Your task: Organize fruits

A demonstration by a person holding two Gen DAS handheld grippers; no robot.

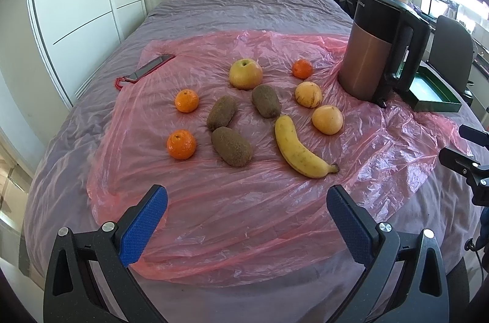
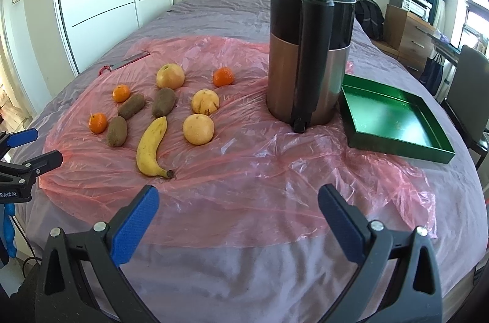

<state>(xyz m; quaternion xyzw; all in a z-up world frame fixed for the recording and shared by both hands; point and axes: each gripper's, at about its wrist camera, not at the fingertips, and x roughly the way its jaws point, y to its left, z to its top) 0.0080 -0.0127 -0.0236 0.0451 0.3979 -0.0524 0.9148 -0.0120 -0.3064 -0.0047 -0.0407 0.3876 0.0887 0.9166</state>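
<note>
Both grippers, left gripper & right gripper, gape wide, empty. Banana lies nearest, fwd-left of right's jaws, long axis roughly along approach.

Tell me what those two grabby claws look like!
Each tool is a black plastic frame with triangle cut-outs, silver round bolts, and two fingers with bumpy bright blue pads. The left tool and right tool look the same. In the right wrist view, the left tool's side bears white lettering ending "Robot.AI", and something blue hangs below it. No sleeves or hands show.
</note>
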